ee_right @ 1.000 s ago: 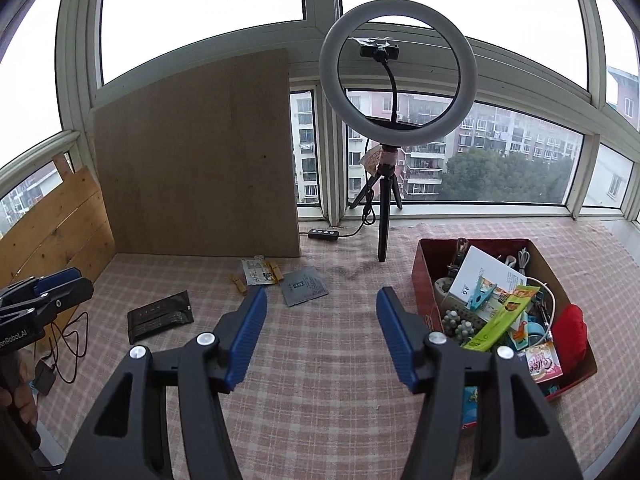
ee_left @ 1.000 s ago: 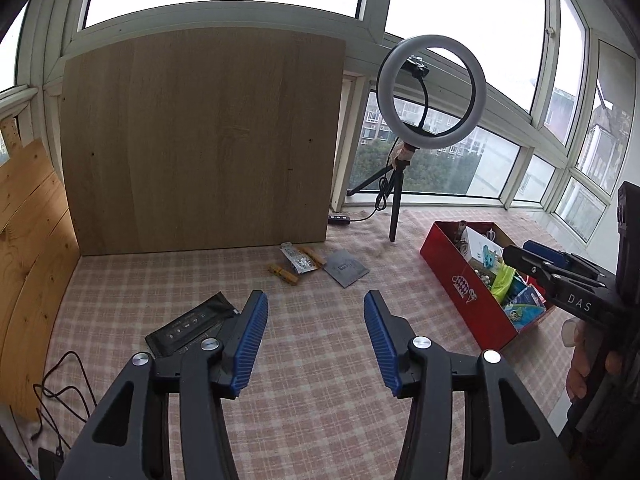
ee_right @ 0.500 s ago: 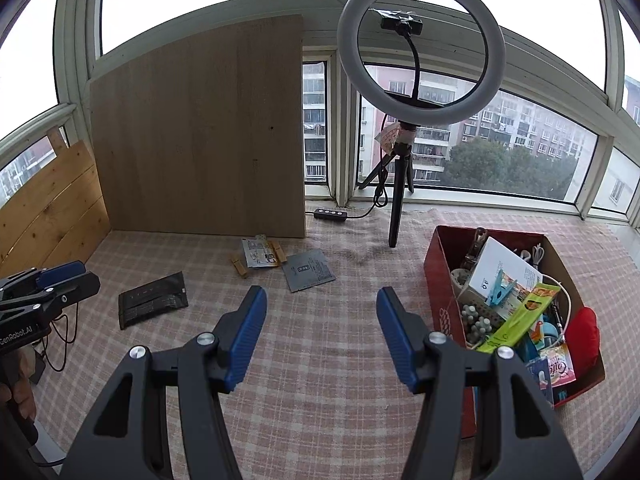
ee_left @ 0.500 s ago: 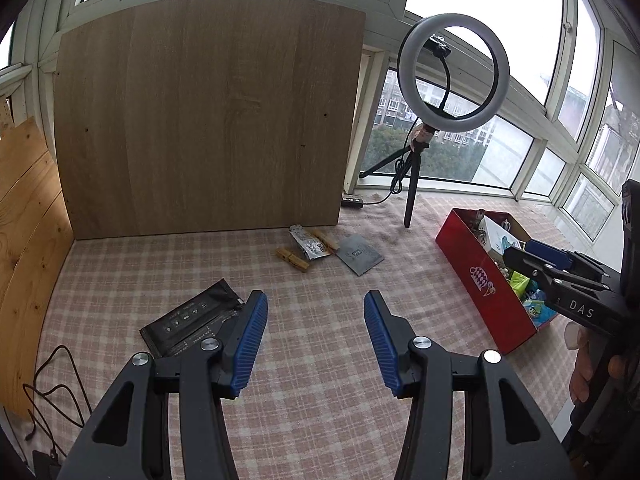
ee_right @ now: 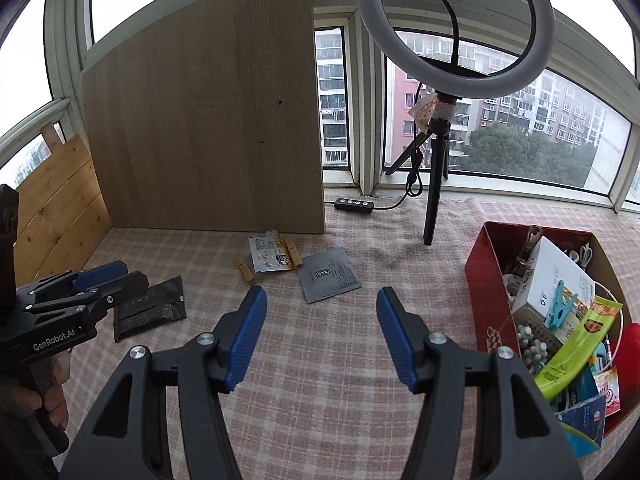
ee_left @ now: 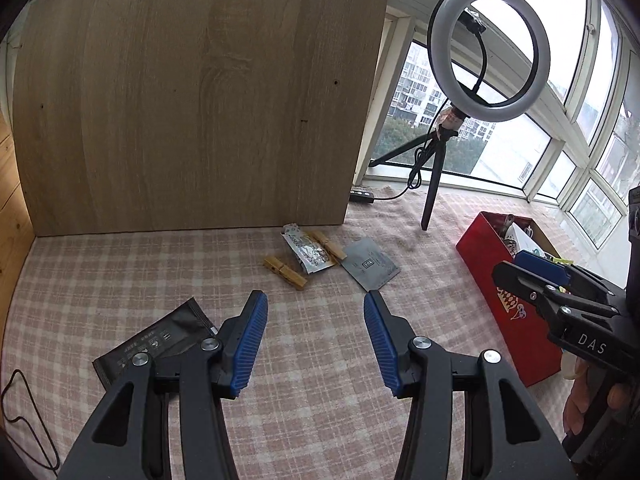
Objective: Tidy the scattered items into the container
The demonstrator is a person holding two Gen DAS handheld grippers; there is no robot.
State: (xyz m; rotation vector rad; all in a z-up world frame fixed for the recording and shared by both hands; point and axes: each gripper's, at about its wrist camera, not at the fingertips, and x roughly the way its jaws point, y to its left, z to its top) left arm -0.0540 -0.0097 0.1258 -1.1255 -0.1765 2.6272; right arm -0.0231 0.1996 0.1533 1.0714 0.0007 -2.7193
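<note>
Both the left gripper point(ee_left: 315, 340) and right gripper point(ee_right: 319, 336) gape empty over the checked cloth point(ee_left: 328, 364); the flat grey foil sachet point(ee_right: 329, 274), well apart from the red cardboard box point(ee_right: 486, 280), may slip; thin, it offers no edge.

A pink checked cloth point(ee_right: 320, 360) covers the tabletop. A tall wooden board point(ee_right: 208, 120) stands at the far left. To its right stands a ring light point(ee_right: 454, 20) on a tripod, with its cable's black remote point(ee_right: 354, 204) near the board.
</note>
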